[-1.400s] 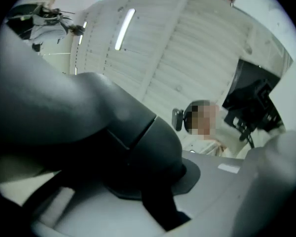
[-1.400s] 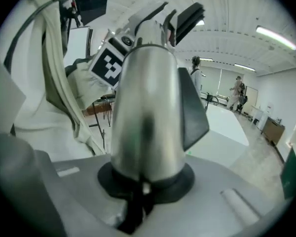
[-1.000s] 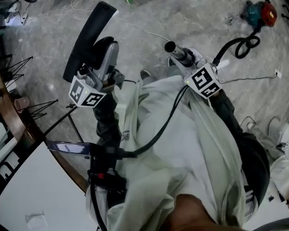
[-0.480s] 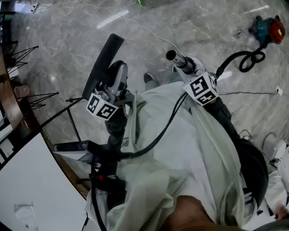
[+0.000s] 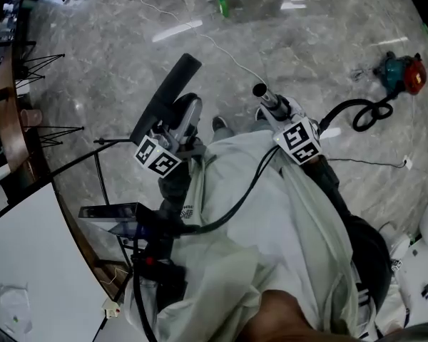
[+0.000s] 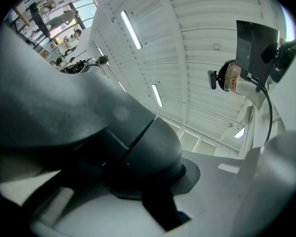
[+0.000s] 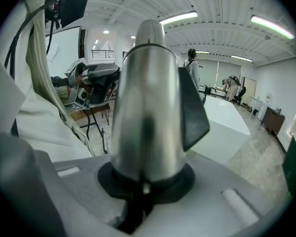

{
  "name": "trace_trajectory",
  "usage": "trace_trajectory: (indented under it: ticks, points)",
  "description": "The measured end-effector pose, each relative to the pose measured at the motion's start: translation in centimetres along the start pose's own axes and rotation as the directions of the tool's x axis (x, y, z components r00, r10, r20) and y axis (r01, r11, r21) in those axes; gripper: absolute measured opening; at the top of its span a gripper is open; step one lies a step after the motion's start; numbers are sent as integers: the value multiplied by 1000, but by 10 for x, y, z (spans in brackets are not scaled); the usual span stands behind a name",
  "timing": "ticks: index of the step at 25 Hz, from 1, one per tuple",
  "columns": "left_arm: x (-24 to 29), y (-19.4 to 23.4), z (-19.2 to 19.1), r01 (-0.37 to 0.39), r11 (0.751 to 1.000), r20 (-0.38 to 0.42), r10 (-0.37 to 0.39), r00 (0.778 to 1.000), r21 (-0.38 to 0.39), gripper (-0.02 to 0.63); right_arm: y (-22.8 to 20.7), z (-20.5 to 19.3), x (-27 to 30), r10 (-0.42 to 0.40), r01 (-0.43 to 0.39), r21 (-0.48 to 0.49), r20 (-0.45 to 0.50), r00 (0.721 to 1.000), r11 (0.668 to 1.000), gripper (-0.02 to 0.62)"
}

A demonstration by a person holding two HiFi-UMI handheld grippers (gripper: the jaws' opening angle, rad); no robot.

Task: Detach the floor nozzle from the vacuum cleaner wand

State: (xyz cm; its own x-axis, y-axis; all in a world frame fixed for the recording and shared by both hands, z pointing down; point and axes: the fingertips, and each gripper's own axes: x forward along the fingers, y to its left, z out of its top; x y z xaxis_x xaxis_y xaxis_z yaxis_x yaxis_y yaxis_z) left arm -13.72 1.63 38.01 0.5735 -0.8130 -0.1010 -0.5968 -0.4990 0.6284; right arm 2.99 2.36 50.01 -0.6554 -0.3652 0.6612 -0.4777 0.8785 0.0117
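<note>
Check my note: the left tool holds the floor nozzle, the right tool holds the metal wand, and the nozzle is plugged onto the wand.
Wrong in the last part. The left tool holds the floor nozzle and the right tool holds the metal wand, but the nozzle is off the wand: the head view shows them apart.

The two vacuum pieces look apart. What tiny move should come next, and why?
Probably lower the floor nozzle toward the floor and set it down. The left gripper holds it by its neck, while the wand, clamped in the right gripper, shows a free end with a gap between them. They look detached already, so putting it down seems all that is left.
</note>
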Motion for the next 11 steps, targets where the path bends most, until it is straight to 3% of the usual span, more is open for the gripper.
trace_trajectory:
  ticks: [11]
  points:
    - [2,8,7,-8,999,23,8,1000,-31,74,0,7,11,45,-45,-10,0,999,999,44]
